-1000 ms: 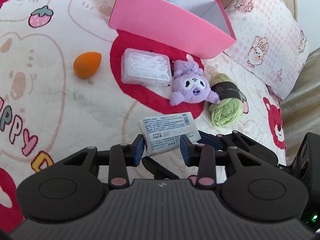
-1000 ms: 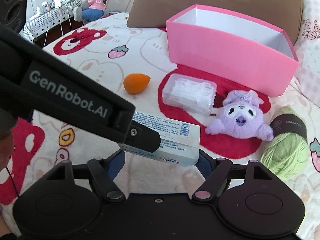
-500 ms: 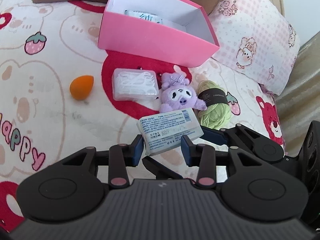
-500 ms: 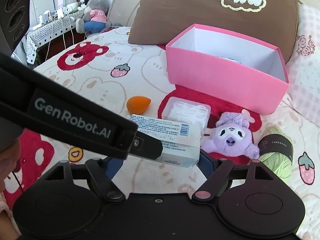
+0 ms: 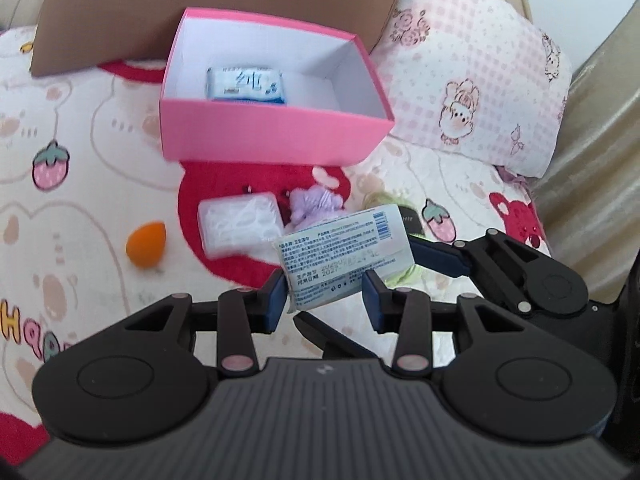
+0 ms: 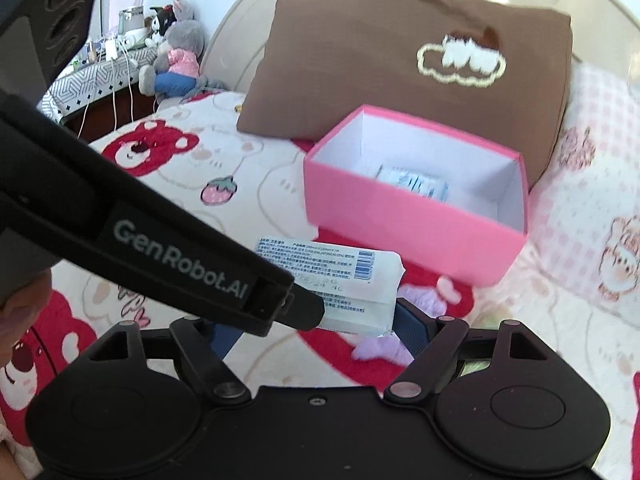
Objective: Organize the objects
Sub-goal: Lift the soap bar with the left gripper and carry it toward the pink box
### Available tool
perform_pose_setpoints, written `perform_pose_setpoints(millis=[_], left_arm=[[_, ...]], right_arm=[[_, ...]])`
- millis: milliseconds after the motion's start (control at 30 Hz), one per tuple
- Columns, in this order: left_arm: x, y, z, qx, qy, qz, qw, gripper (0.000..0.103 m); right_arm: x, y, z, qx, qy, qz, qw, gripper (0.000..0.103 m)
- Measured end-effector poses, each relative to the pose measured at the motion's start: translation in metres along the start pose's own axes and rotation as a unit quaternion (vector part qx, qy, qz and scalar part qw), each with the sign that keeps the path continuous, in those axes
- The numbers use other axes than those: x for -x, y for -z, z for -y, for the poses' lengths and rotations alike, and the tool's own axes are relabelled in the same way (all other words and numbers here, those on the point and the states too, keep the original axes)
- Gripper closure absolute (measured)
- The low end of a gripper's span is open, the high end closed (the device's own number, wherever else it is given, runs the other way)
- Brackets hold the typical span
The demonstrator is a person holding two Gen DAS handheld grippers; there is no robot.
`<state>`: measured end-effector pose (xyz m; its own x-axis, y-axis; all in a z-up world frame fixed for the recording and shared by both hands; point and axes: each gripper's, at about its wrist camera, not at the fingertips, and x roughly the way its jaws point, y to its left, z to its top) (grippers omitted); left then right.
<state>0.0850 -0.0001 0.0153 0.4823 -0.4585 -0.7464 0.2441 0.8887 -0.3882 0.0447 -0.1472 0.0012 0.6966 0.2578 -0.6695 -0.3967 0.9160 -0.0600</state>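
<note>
Both my grippers, left [image 5: 325, 295] and right [image 6: 316, 326], clamp the wipes pack [image 5: 346, 258]; carry step underway. Next: over pink box [image 5: 276, 136], beside the packet inside [image 5: 246, 85], release

We find the open pink cardboard box [image 5: 276, 132] on the patterned bedspread [image 5: 100, 184], far from us, the brown pillow [image 5: 120, 8] behind it. Near the box lie the clear plastic case [image 5: 236, 226] and, left, the orange egg-shaped sponge [image 5: 146, 243].
</note>
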Motion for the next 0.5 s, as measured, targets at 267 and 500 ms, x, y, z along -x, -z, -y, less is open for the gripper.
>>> perform_pose_setpoints(millis=[267, 500], left_arm=[[0.01, -0.029, 0.001, 0.006, 0.015, 0.017, 0.9997, 0.065], [0.008, -0.058, 0.009, -0.012, 0.018, 0.028, 0.9994, 0.065]], right_arm=[[0.004, -0.023, 0.018, -0.005, -0.004, 0.013, 1.0, 0.032], [0.001, -0.044, 0.034, 0.0, 0.012, 0.017, 1.0, 0.034]])
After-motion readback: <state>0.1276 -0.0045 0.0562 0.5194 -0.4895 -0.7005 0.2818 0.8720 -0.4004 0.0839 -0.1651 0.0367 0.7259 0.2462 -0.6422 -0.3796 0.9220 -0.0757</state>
